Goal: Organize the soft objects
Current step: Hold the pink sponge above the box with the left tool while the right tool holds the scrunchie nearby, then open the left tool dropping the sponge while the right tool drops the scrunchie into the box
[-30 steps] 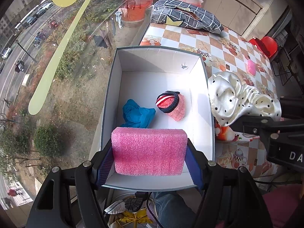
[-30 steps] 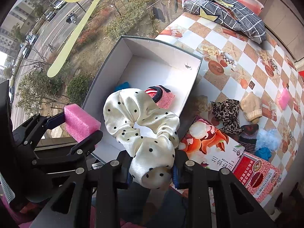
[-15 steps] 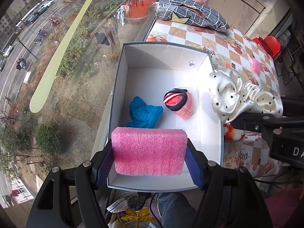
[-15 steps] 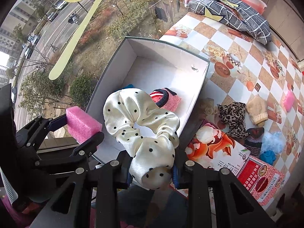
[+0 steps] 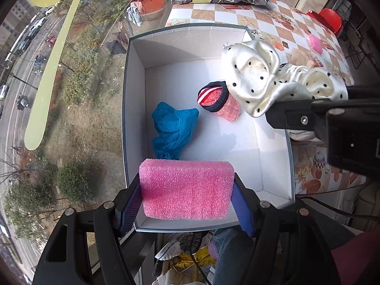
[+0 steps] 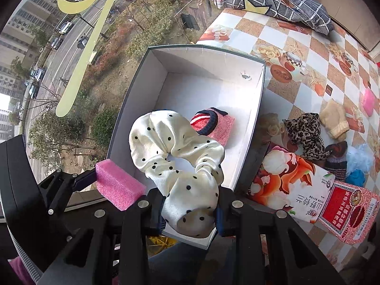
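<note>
My left gripper [image 5: 186,198] is shut on a pink foam block [image 5: 186,188], held over the near end of a white open box [image 5: 133,90]. Inside the box lie a blue cloth [image 5: 173,128] and a pink striped sock [image 5: 219,102]. My right gripper [image 6: 190,213] is shut on a cream polka-dot scrunchie [image 6: 175,156], which hangs above the box's near right part. In the right wrist view the box [image 6: 135,109] shows the sock [image 6: 213,123], and the foam block [image 6: 116,187] sits at lower left in the left gripper [image 6: 104,185].
The box stands at the table's window edge, glass and street to its left. Right of it on the checkered tablecloth [image 6: 296,38] lie a printed carton [image 6: 308,190], a leopard scrunchie [image 6: 306,135], a beige sock [image 6: 334,118], other soft items and a plaid cushion [image 6: 280,2].
The left gripper has sunk toward the box with the foam block, so the box looks larger. The scrunchie and right gripper now reach further over the box's right side.
</note>
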`<state>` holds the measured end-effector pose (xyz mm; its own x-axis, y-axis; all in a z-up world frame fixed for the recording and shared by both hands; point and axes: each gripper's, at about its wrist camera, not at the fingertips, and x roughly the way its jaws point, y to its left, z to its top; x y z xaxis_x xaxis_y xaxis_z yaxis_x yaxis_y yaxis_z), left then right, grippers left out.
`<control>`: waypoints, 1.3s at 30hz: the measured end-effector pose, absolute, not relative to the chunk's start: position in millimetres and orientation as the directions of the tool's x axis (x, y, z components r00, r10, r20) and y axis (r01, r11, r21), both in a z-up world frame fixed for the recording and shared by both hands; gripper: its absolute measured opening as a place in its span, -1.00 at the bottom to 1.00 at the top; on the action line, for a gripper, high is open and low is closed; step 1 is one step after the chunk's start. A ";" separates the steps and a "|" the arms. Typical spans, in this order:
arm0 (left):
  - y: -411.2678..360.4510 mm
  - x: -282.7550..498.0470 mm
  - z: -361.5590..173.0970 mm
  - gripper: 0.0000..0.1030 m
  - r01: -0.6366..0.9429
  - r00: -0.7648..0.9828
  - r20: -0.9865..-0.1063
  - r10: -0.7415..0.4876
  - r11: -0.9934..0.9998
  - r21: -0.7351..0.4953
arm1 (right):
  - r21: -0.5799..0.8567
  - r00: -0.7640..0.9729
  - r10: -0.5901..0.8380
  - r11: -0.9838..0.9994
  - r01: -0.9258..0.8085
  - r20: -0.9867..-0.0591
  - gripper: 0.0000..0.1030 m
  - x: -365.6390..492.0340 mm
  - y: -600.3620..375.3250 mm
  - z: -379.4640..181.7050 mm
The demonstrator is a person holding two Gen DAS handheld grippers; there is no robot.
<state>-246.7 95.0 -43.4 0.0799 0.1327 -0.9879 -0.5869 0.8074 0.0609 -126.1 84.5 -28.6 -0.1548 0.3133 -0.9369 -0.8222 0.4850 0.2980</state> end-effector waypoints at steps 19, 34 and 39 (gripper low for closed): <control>90.6 -241.3 -41.6 0.41 -0.675 0.190 -0.967 0.167 0.738 -0.005 | 0.233 -0.135 0.229 0.485 -0.843 -0.964 -0.40 -108.1 81.0 -28.8; 100.8 -247.9 -51.3 0.41 -0.729 0.206 -0.967 0.149 0.683 -0.050 | 0.177 -0.107 0.176 0.452 -0.874 -0.979 -0.40 -111.4 95.3 -29.5; 99.6 -247.1 -50.7 0.42 -0.723 0.204 -0.966 0.156 0.690 -0.041 | 0.186 -0.109 0.191 0.455 -0.871 -0.976 -0.40 -112.0 98.2 -27.8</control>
